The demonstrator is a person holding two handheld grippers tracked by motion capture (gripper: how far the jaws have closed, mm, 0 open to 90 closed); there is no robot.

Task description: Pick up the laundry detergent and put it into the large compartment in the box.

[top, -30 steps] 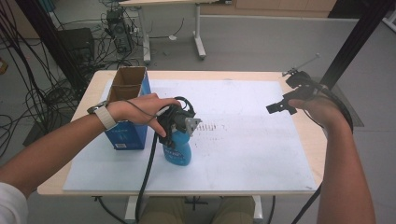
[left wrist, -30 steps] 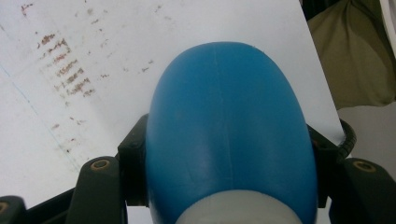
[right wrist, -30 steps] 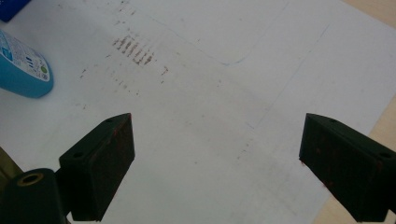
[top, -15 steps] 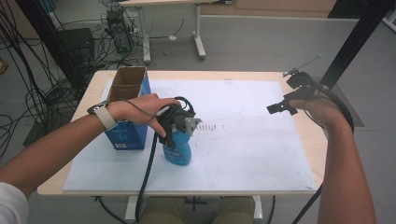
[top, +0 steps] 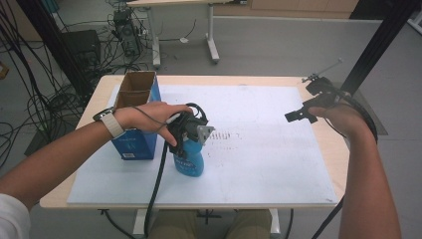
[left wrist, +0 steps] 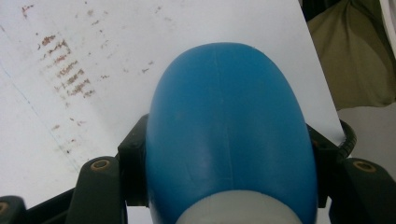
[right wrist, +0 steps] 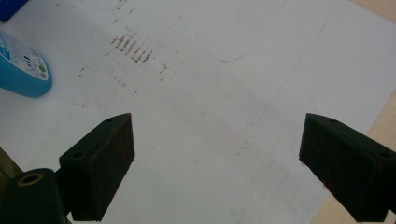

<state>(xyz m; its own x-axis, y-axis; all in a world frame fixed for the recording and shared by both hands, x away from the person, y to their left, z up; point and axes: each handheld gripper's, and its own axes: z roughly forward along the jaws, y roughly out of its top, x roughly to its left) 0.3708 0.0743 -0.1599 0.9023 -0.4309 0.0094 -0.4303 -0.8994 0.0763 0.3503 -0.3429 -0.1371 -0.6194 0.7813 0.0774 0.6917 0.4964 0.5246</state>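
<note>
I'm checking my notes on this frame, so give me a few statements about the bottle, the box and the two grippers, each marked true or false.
1. The left gripper is shut on the blue bottle. True.
2. The right gripper holds a sponge. False: its jaws stand open with nothing between them.
3. The blue carton stands open-topped beside the bottle. True.
4. The bottle lies inside the carton. False: it stands on the white sheet.
</note>
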